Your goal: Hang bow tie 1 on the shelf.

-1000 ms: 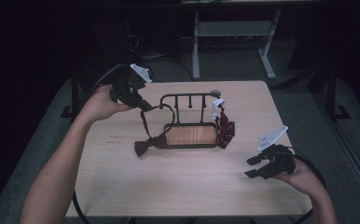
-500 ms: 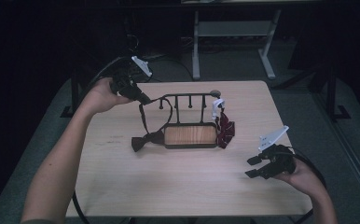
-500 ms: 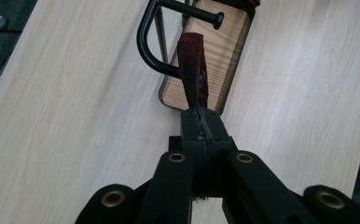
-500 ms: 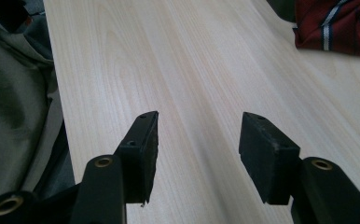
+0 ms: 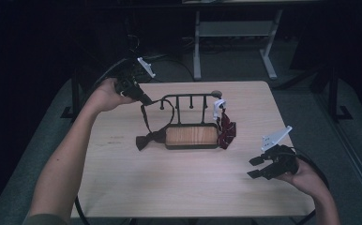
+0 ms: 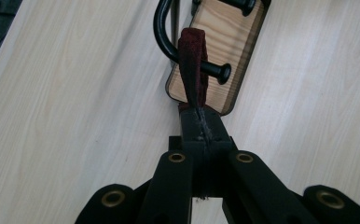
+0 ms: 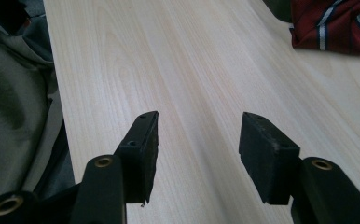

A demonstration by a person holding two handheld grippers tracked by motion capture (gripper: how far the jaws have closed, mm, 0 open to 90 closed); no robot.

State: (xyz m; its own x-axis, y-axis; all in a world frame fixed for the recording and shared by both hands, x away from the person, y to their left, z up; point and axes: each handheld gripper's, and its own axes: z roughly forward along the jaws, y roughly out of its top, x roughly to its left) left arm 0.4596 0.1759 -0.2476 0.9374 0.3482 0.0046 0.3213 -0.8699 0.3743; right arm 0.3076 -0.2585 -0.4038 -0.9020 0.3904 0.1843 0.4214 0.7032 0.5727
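On the rack (image 5: 191, 135), maroon strap (image 6: 193, 65)

Light wood table (image 5: 123, 187), hook rack (image 5: 191, 136), bow tie (image 5: 147, 140)

dark red strap (image 6: 193, 65) draped over rack peg (image 6: 218, 71)

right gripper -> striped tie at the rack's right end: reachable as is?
Probably yes. The right gripper is open and holding nothing, and only bare table lies between it and the striped tie by the rack. The left gripper is busy across the rack.
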